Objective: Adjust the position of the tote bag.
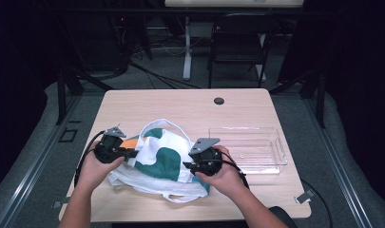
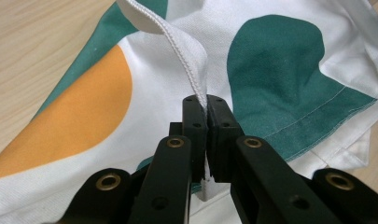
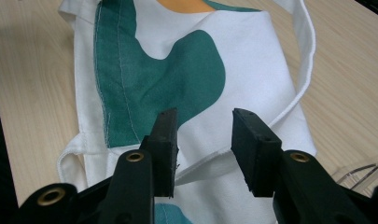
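One white tote bag [image 1: 164,159] with green and orange patches lies on the wooden table [image 1: 180,102], beside one clear plastic tray [image 1: 249,147]. The left gripper [image 2: 206,109] pinches a bag strap [image 2: 186,51]; the right gripper [image 3: 203,140] hovers with jaws parted over the cloth.

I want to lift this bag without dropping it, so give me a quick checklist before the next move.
1. Left gripper shut on the strap: ok.
2. Right gripper gripping the bag: not ok, jaws open above the cloth.
3. Right jaws lined up over a bag edge: ok, a hem runs between them.
4. Bin free to receive the bag: ok, nothing in it.
5. Other strap free of snags: cannot tell.
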Demonstrator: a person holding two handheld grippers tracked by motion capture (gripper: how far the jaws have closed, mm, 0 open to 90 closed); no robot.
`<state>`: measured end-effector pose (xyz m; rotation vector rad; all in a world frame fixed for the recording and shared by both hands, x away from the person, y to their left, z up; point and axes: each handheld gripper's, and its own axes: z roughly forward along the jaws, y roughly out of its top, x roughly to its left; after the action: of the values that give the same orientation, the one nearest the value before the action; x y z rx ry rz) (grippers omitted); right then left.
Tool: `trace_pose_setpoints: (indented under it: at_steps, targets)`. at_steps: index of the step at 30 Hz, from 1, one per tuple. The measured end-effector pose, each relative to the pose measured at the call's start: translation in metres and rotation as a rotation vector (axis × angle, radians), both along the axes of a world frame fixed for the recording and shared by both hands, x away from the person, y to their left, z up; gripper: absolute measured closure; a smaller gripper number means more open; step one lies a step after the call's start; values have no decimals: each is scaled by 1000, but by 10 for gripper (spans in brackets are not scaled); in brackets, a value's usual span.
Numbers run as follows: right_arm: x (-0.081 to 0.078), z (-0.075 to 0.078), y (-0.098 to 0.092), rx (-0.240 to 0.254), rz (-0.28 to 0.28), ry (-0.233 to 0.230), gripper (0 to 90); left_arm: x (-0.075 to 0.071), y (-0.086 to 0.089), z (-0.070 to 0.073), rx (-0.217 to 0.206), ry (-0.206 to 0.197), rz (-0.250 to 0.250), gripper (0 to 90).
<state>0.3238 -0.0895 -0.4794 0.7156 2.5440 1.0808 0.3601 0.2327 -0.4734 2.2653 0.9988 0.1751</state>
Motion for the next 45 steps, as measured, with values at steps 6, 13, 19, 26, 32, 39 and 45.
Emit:
trace_pose_setpoints:
  at_steps: [6, 13, 19, 26, 32, 39, 45]
  targets:
    - [-4, 0, 3, -3, 18, 3, 615, 0, 2, 3, -15, -18, 14, 878]
    - [-8, -1, 6, -15, 39, 0, 615, 2, 5, 7, -29, -33, 21, 878]
    - [-13, -3, 11, -16, 65, 11, 612, 4, 8, 8, -36, -41, 32, 877]
    - [-18, -5, 15, -8, 87, 26, 609, 6, 9, 9, -42, -44, 33, 878]
    - [-22, -8, 20, -23, 109, 36, 607, 7, 10, 10, -48, -50, 37, 878]
    - [-26, -12, 26, -30, 120, 32, 594, 7, 11, 11, -56, -50, 41, 878]
    - [-27, -19, 31, -65, 132, 25, 585, 7, 11, 11, -54, -51, 39, 878]
